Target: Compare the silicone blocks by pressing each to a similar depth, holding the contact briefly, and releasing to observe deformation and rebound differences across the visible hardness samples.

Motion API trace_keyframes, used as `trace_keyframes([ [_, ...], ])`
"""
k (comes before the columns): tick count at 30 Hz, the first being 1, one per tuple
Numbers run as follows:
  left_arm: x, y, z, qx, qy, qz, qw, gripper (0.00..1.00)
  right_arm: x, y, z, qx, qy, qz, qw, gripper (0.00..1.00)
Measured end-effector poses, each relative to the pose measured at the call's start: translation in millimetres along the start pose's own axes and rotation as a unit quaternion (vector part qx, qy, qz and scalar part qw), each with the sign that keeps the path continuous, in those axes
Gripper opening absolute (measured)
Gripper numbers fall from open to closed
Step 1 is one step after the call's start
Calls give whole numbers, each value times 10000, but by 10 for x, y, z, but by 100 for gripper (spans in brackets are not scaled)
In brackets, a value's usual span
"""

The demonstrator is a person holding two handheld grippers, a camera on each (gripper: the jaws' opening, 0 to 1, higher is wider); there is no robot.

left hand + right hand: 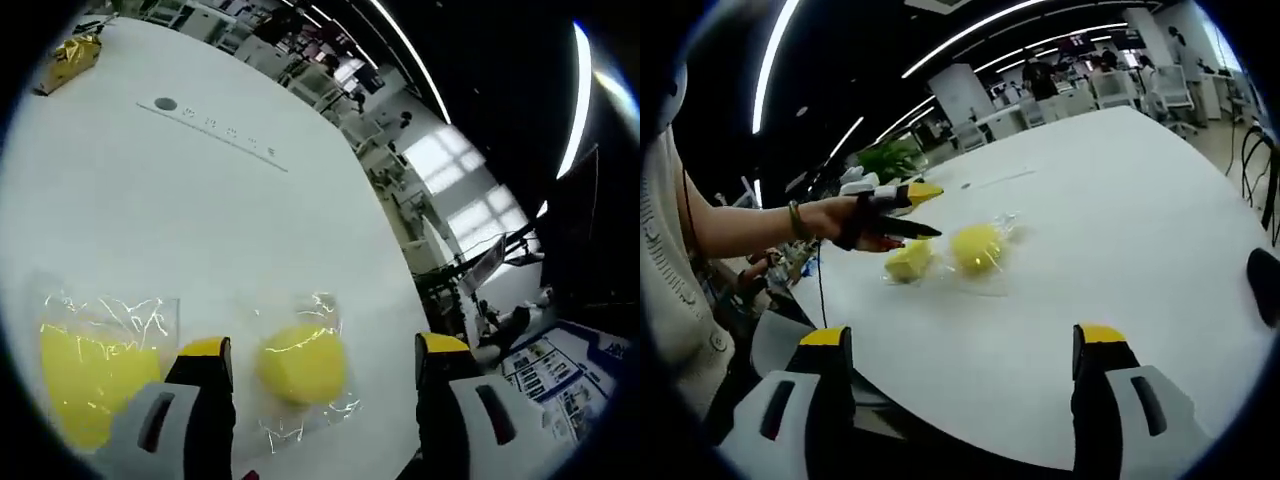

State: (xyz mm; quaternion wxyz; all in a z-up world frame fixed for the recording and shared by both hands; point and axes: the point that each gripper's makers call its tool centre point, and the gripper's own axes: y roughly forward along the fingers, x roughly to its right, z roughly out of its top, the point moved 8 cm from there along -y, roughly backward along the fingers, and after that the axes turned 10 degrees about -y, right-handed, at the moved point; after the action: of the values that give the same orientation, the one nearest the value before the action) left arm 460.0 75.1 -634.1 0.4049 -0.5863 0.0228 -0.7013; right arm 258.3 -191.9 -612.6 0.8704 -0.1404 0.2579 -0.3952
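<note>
The desk is a large white surface carrying both samples near its near edge, with an open office beyond it.

Two yellow silicone blocks, each in a clear plastic bag, lie close together on the desk. In the right gripper view, the rounder block sits to the right and the flatter block to the left, just beside it. In the left gripper view, the rounder block appears between the jaws and the flatter block lies outside the left jaw.

The left hand-held gripper has its jaws set wide apart, with the rounder block between them but not touched. In the right gripper view, the left hand-held gripper is held in the person's hand just above the flatter block. The right hand-held gripper is also spread apart, holds nothing, and stands well apart from both blocks.

Probable faults from this position:
- The loose bag film may slide on the smooth desk under pressure, shifting the block and spoiling the depth comparison.
- An off-centre press on the rounder block may roll it aside.
- Crinkled film may mask the rebound.
</note>
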Motion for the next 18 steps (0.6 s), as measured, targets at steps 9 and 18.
trace_keyframes([
  [9, -109, 292, 43, -18, -247, 164, 9996, 70, 116, 3, -12, -28, 161, -70, 9998, 84],
  [18, -186, 463, 12, -45, -521, 235, 9984, 58, 185, 21, -37, -83, 247, -82, 9996, 82],
])
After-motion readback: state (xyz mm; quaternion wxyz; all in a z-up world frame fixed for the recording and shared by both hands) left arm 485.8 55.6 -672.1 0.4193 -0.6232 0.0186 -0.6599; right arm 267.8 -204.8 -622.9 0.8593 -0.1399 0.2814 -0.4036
